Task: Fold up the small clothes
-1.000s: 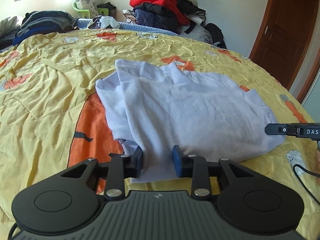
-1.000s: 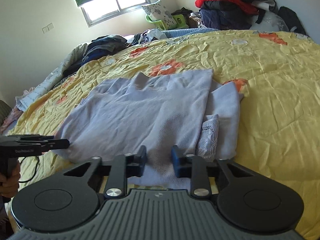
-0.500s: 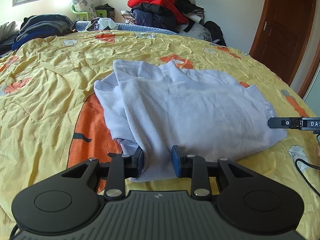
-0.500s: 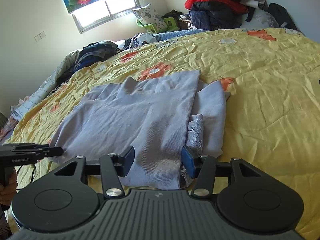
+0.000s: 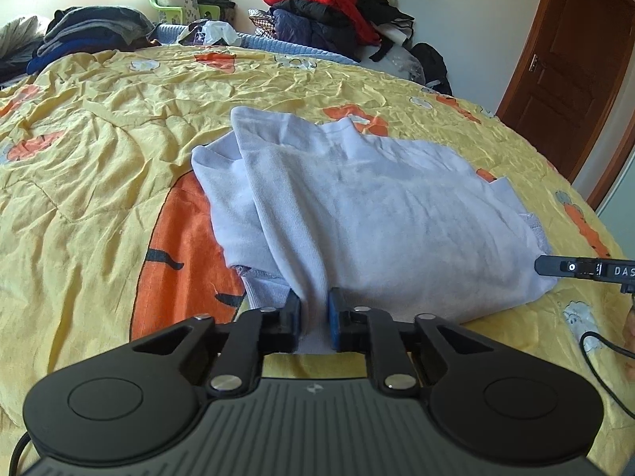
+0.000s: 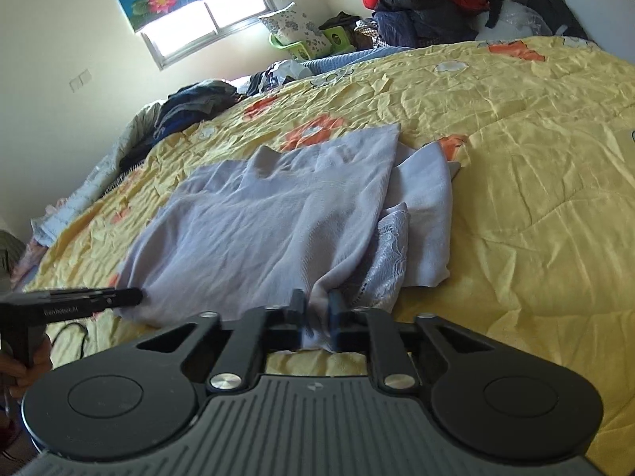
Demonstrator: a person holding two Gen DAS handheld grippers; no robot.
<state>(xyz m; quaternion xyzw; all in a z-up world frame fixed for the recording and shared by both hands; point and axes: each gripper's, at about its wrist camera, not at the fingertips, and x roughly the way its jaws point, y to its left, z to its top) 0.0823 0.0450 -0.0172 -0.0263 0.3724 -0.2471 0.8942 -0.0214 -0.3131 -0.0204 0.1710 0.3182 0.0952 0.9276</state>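
A pale lilac garment point(image 5: 377, 206) lies partly folded on the yellow quilt point(image 5: 99, 158), one sleeve tucked under at its left side. My left gripper point(image 5: 313, 315) is at the near hem; its jaws are closing, with a bunch of the cloth pinched between the blue pads. In the right wrist view the same garment point(image 6: 270, 230) shows a lace-edged flap on its right. My right gripper point(image 6: 317, 313) is closing on the near hem there, and the cloth gathers between its pads. Each view shows the other gripper's black finger point(image 5: 563, 267) point(image 6: 99, 297) at the garment's far corner.
A heap of red and dark jackets point(image 5: 329, 12) stands beyond the bed, and folded dark clothes point(image 5: 87, 31) lie at its back left. A brown door point(image 5: 575, 59) is on the right. A black cable point(image 5: 603, 345) trails over the quilt. A hand point(image 6: 24, 369) holds the left gripper's grip.
Both grippers' jaws have closed in on the near hem, and the cloth now bunches between the pads. The right one opened wide half a second ago and then pinched. Neither hand has shifted much.
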